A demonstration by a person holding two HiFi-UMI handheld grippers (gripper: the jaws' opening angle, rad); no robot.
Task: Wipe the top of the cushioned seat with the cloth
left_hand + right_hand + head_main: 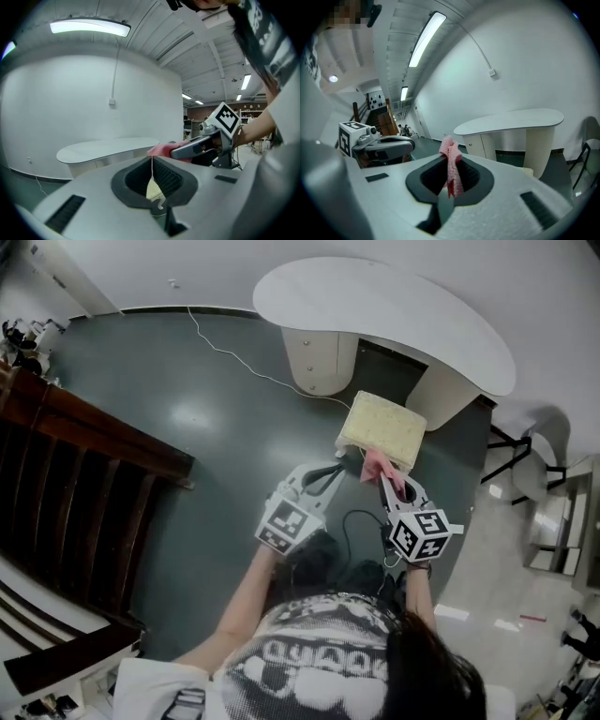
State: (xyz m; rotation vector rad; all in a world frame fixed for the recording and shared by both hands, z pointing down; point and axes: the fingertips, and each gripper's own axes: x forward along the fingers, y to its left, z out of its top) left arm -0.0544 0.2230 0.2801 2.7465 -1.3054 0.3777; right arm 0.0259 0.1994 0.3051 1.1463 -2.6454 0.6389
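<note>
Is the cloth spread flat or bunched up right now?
Bunched: the pink cloth stands crumpled, pinched in the right gripper.

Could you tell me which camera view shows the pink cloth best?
The right gripper view: the pink cloth shows large, pinched in the shut jaws of the right gripper. The head view shows it small, at the cushioned seat's near edge. The left gripper view shows only a pink edge beside the right gripper.
</note>
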